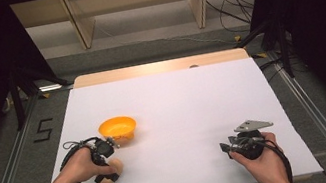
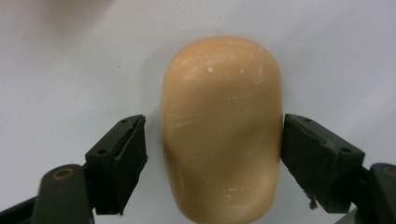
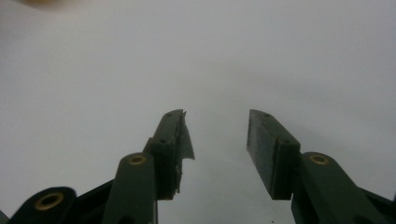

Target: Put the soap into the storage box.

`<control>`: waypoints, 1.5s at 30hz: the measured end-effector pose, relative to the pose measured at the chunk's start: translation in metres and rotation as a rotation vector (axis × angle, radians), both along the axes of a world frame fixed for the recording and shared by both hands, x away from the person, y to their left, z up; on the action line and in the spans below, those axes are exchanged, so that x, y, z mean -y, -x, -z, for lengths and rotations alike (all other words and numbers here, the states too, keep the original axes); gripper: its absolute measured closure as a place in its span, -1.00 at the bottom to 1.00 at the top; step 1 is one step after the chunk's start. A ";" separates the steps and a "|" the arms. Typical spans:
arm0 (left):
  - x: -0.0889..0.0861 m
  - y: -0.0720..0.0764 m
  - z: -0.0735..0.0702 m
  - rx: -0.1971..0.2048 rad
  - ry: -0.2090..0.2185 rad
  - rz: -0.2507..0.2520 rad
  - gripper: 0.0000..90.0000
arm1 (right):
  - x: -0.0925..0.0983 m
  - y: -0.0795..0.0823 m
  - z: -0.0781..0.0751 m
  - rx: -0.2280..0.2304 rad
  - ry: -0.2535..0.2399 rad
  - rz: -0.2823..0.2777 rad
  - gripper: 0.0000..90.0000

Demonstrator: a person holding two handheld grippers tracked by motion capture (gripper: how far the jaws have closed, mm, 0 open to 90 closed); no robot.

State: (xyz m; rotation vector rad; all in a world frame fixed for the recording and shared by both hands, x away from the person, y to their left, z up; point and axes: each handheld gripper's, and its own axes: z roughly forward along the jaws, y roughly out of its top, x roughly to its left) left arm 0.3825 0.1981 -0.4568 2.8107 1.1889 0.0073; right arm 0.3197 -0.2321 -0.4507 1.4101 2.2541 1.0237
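While the white table point(image 1: 180, 114) stretches wide and bare across most of the high view, the work sits at its near left corner. An orange bowl point(image 1: 117, 128) stands there, a little farther in from the near edge than the left gripper point(image 1: 105, 170), which the person's left hand point(image 1: 81, 164) points down at a tan, egg-shaped lump point(image 2: 222, 130) lying flat on the table, near the bowl but apart from it.

In the left gripper view the lump lies between the two black jaws. The right-hand pad point(image 2: 292, 140) looks to be touching its side or all but touching; the left-hand pad point(image 2: 135, 144) stands off with a clear strip of table showing between. So the claw is open around the lump, not yet gripping it. The step in hand looks like the grasp itself.

At the near right of the table, the right gripper point(image 3: 215, 140) rests low in the right hand point(image 1: 264, 157), its jaws apart with nothing between them, well away from the lump.

The next move likely calls for bringing both pads onto the lump's flanks evenly, since contact on one side alone could push the rounded shape sideways, then lifting it, probably toward the bowl.
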 end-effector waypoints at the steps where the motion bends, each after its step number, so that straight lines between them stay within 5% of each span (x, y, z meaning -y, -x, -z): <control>1: 0.000 0.000 0.000 -0.007 -0.003 0.004 -0.47 | 0.000 0.000 0.000 0.001 0.001 -0.001 0.27; 5: 0.001 -0.001 0.001 -0.023 -0.015 0.006 -0.44 | 0.000 0.000 0.000 -0.001 0.001 0.001 0.26; 6: 0.001 -0.001 0.001 -0.026 -0.017 0.007 -0.42 | -0.001 0.002 -0.001 -0.031 -0.008 0.020 0.26; 11: 0.000 -0.004 0.002 -0.026 -0.027 0.040 -0.39 | 0.000 0.000 0.000 -0.010 -0.002 0.006 0.26; 14: 0.001 -0.001 0.003 -0.032 -0.015 0.011 -0.34 | -0.002 0.002 -0.002 -0.038 -0.003 0.024 0.26; 17: 0.001 -0.002 0.004 -0.037 -0.016 0.022 -0.30 | 0.000 0.001 -0.001 -0.003 0.008 0.001 0.26; 24: -0.002 -0.002 0.003 -0.043 0.004 0.028 -0.29 | 0.000 0.000 0.000 0.000 0.005 -0.006 0.26; 34: -0.005 -0.003 0.002 -0.014 -0.027 0.165 -0.28 | -0.002 0.002 0.000 -0.024 -0.010 0.013 0.26; 43: -0.009 0.005 -0.007 0.062 -0.034 0.337 -0.28 | 0.000 0.000 0.001 -0.007 -0.002 0.001 0.26; 45: -0.009 0.007 -0.010 0.070 -0.031 0.368 -0.28 | -0.002 0.002 0.000 -0.037 -0.013 0.023 0.25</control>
